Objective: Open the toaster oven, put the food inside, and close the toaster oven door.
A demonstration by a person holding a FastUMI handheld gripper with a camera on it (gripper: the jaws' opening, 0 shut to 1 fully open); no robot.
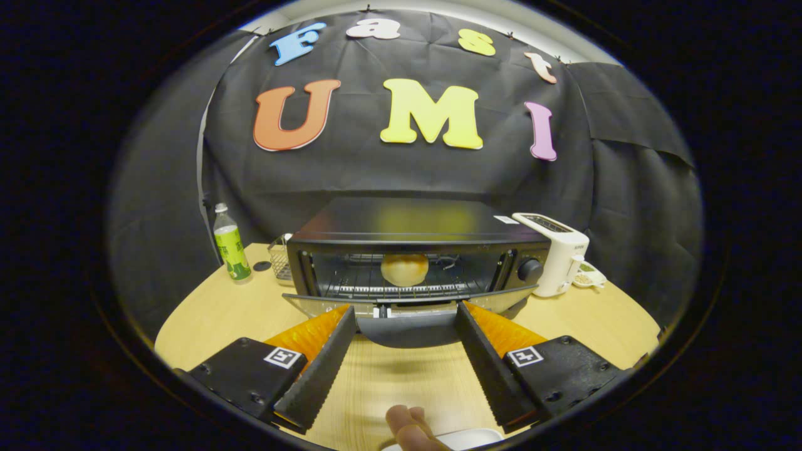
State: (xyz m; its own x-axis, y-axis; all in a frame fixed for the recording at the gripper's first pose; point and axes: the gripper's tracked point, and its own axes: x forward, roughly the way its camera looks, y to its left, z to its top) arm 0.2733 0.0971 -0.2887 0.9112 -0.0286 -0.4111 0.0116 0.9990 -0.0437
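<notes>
You held the tongs (406,313) level and spread wide, empty, tips flanking the oven (416,250) door's (407,305) handle; bun (405,269) sat inside.

The claw (405,313) is spread wide, its fingers flanking the lowered door (407,302) of the toaster oven (413,254), with bare tabletop (401,376) between them at lower centre. The oven mouth stands open at mid frame, but a bun (405,269) sits on the rack in its middle. Left of the oven a bottle (230,244) and wire basket (280,257) crowd the tabletop; right, a white toaster (559,254) stands just beside it.
</notes>
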